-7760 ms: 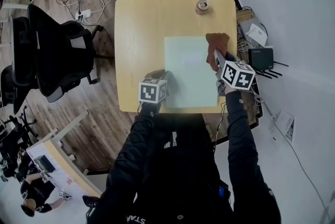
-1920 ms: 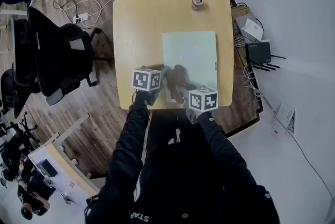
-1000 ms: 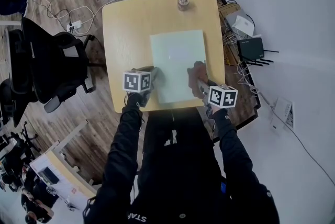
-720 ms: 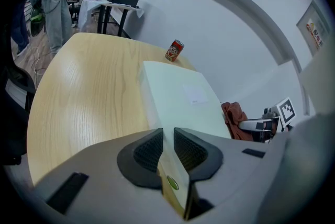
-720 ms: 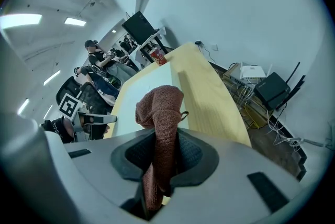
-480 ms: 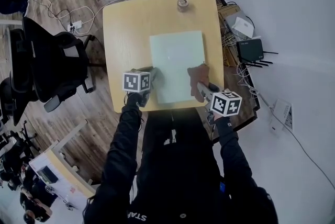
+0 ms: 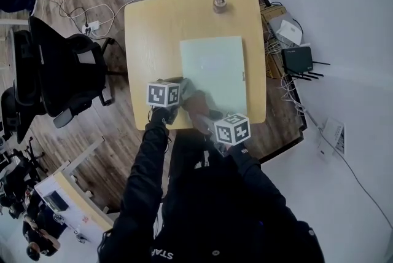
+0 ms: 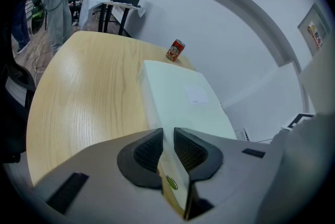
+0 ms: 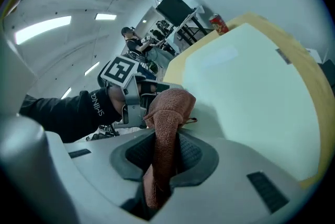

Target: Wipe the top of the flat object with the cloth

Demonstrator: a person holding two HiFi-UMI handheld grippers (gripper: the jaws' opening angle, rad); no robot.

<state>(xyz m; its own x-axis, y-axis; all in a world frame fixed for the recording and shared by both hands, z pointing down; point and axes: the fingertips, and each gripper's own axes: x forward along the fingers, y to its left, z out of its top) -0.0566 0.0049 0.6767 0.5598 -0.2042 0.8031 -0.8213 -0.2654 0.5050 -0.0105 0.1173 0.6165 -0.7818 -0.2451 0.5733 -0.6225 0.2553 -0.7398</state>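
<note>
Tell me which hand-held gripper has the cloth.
The right hand-held gripper: its jaws are shut on the brown cloth. The left hand-held gripper instead clamps the near corner of the pale green flat object.

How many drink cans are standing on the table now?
1. The can stands near the far edge of the table, beyond the flat pale green board. I see no other.

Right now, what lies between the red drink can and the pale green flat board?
Nothing but bare light wooden tabletop; the head view shows it.
</note>
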